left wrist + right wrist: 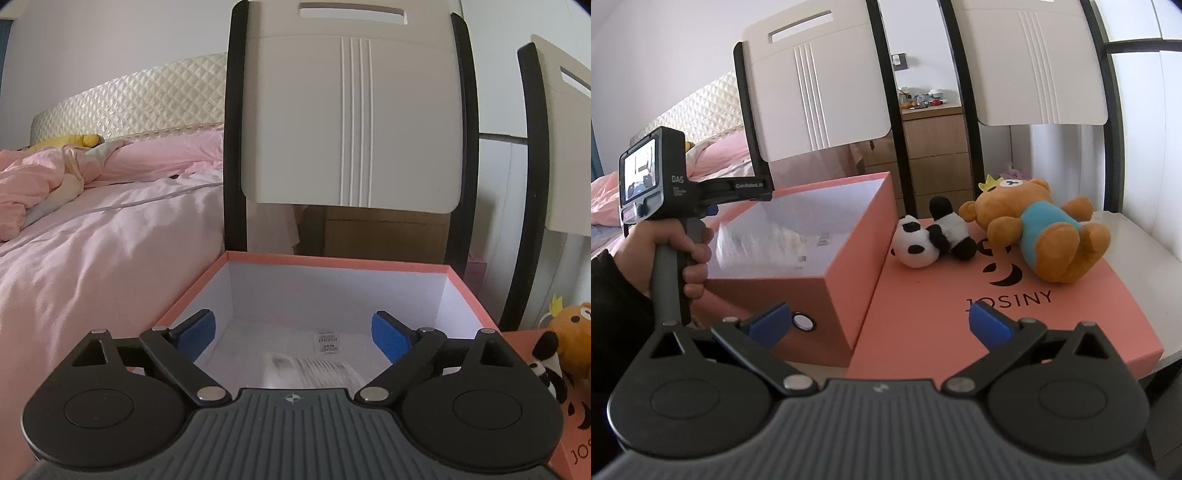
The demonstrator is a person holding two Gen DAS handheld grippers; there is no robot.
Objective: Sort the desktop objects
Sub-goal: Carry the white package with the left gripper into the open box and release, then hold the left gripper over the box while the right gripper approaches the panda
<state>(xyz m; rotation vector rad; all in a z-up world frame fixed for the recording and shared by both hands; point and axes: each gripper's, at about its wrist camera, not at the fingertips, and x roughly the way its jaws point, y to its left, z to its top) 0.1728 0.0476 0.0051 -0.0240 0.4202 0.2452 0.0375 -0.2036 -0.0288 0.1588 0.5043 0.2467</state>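
The left gripper (293, 332) is held over the near edge of the open pink box (332, 263), with its blue pads (199, 330) spread apart and nothing gripped between them. Below the gap, a clear plastic bag (314, 365) with a small white label is seen lying on the white floor of the box. In the right wrist view the same gripper (713, 212) is seen held by a hand (683, 254) in a dark sleeve, with its fingers reaching over the box's left side.

The right gripper (879, 325) is also shown with its jaws wide apart and empty, poised above the near corner of the box (798, 291) and the edge of the pink lid (960, 314) that lies flat just beside it. On that lid, printed with the word JOSINY, a panda toy (932, 236) is laid on its side, and a brown bear toy (1041, 229) in a blue shirt with a small yellow crown is laid on its back just to the right of it, the two nearly touching.

Behind the box, two chairs (351, 110) with pale backs and black frames are stood, and a bed (92, 229) with pink covers is seen to the left. A wooden chest of drawers (934, 155) is visible between the chair backs.
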